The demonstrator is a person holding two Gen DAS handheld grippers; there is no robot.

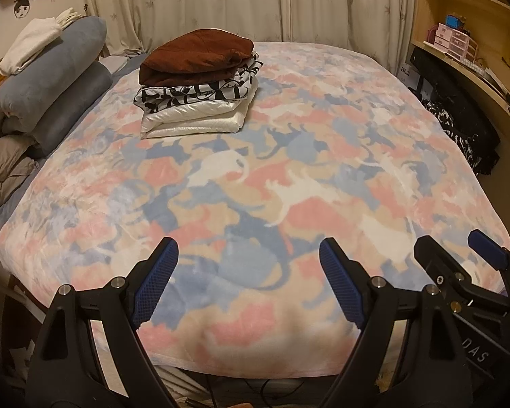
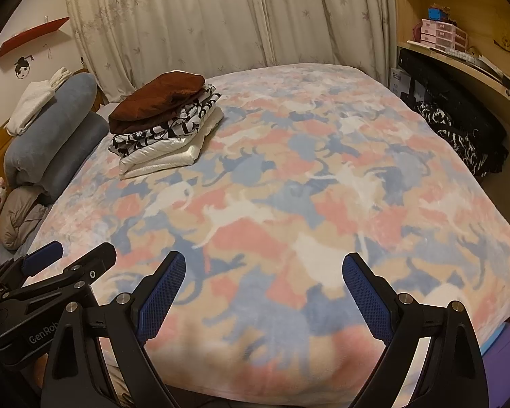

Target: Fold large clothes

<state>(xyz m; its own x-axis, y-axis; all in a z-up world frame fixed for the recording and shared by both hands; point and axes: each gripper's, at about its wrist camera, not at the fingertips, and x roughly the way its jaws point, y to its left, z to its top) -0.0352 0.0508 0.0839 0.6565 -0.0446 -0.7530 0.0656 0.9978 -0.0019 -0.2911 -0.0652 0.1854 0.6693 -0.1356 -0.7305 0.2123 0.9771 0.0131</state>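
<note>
1. Over the bed's near edge, I am holding my left gripper (image 1: 248, 265) and right gripper (image 2: 263, 280) side by side, both spread wide and gripping nothing.
2. Folded clothes are sitting in a stack (image 1: 197, 81) at the far left of the blanket (image 1: 323, 183), well apart from both grippers; a dark garment (image 2: 459, 136) is lying off the bed's right side.
3. I am judging the dark garment to be the next piece.
4. Risks: pinching the fleecy blanket along with any cloth, or bumping the stack and toppling it while spreading a large garment.
</note>
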